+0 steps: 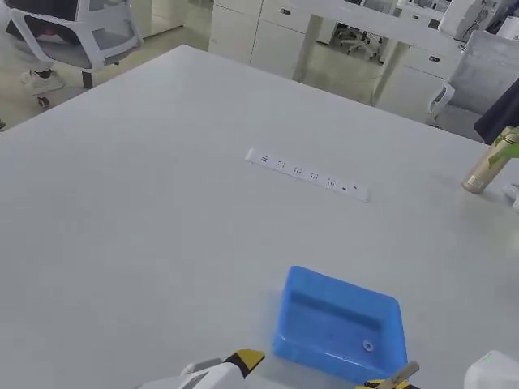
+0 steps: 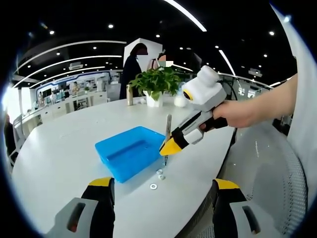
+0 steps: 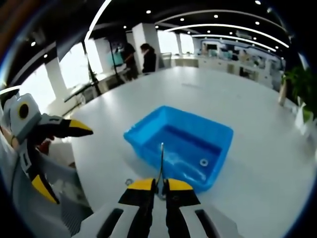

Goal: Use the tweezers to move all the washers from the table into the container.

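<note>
Yellow-tipped, the left gripper (image 1: 242,360) pokes in at the bottom edge of the head view; whether its jaws are parted cannot be told there. The right gripper (image 1: 388,381) with the slim metal tweezers (image 1: 405,371) sits beside the near corner of the blue rectangular plastic container (image 1: 293,340). One small metal ring washer (image 1: 367,346) lies inside it. A long white power strip (image 1: 306,174) lies farther back on the pale grey table (image 1: 146,227).

In the left gripper view, the left gripper (image 2: 163,191) has its jaws spread wide with nothing between them. The right gripper (image 2: 169,147), held by a hand (image 2: 240,113), grips the tweezers (image 2: 168,126) tip-down over two loose washers (image 2: 159,172) on the table just beside the container (image 2: 131,168).

In the right gripper view, the right gripper (image 3: 158,186) is pinched on the tweezers (image 3: 161,161), which point at the container (image 3: 146,146). The washer (image 3: 203,162) rests on its floor. The left gripper (image 3: 59,158) gapes at the left.
</note>
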A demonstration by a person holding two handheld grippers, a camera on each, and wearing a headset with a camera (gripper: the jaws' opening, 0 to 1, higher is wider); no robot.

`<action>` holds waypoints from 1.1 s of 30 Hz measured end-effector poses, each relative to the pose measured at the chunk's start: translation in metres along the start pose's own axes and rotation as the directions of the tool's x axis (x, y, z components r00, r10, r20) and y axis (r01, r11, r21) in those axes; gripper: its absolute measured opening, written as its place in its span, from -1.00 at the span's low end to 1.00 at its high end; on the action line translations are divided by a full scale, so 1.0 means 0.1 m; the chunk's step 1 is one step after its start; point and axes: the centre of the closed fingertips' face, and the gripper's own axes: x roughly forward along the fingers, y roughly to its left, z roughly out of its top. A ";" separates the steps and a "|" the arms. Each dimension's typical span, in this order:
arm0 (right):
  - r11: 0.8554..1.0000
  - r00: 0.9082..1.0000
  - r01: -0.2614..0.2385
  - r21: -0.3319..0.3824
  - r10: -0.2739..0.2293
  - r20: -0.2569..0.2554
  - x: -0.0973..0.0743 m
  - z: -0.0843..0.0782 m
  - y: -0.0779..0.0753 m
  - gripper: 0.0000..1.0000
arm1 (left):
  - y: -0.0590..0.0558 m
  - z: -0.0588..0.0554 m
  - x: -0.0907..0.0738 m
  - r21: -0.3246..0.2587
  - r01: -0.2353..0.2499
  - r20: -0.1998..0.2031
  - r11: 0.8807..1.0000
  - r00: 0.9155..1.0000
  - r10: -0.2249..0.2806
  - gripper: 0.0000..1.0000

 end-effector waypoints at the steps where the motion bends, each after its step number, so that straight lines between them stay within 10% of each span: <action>1: 1.000 1.000 -0.003 0.005 0.003 0.006 -0.01 0.01 -0.03 -0.91 | 0.00 0.00 0.00 0.001 0.001 -0.001 1.000 1.000 -0.001 0.63; 16: 0.998 0.995 -0.065 -0.020 0.067 0.081 -0.15 0.45 0.00 -0.91 | 0.00 0.00 0.00 0.002 0.001 0.000 1.000 1.000 -0.001 0.63; 33: 0.996 0.993 -0.042 0.073 0.034 0.114 0.15 0.68 -0.43 -0.91 | -0.01 -0.01 0.01 -0.001 0.005 -0.006 1.000 1.000 -0.005 0.62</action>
